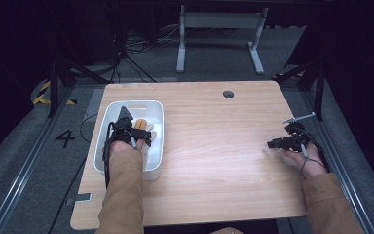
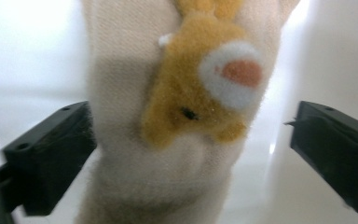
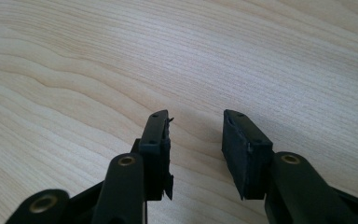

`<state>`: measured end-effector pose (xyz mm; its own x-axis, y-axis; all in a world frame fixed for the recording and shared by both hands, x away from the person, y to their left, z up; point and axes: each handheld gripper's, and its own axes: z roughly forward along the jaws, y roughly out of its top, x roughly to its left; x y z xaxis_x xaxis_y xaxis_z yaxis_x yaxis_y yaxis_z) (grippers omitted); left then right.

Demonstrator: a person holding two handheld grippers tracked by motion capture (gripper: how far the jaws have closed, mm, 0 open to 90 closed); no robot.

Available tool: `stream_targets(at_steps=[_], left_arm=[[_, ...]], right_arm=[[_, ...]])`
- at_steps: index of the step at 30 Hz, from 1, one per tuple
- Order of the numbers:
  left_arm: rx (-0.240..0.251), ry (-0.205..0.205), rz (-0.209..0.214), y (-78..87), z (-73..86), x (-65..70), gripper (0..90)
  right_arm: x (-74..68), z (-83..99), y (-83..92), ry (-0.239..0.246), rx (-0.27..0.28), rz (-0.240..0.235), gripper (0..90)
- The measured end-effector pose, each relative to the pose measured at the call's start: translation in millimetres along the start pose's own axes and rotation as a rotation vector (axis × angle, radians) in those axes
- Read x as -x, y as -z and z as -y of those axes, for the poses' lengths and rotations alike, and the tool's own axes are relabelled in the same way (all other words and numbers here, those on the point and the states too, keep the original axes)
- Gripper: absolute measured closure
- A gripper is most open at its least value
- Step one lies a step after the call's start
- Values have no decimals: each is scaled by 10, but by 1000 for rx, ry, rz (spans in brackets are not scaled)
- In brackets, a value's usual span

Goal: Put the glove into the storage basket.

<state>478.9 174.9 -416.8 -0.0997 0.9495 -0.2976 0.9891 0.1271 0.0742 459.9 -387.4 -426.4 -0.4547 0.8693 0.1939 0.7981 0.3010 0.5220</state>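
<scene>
Left tongs (image 2: 191, 140): spread wide, straddling a cream knitted sock with an orange plush animal face (image 2: 186, 107) in the white rectangular plastic tub (image 1: 108, 117), long axis running away between the jaws (released, by appearance). Right tongs (image 1: 271, 144): half-open, empty, well apart over the table (image 1: 214, 146).

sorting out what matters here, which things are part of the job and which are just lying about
In the job:
- left gripper, open, fingers either side of the sock
- cream sock with an orange plush animal
- white tray

Lying about:
- right gripper, open, over bare wooden table
- table's round hole
</scene>
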Motion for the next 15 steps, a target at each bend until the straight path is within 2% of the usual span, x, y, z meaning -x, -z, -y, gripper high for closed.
stream_targets(at_steps=[4,6,9,12,15], left_arm=[[34,6,7,50,5,-28,0],[48,18,26,73,12,-45,0],[68,11,30,121,21,-58,0],[87,-7,47,183,37,-57,0],[129,-33,44,275,70,-31,0]], right_arm=[[0,1,-6,1,0,0,614],[0,1,-8,2,-1,1,614],[0,1,-9,2,-1,-1,613],[-1,2,-8,2,1,-2,611],[-1,4,-7,3,1,-2,608]])
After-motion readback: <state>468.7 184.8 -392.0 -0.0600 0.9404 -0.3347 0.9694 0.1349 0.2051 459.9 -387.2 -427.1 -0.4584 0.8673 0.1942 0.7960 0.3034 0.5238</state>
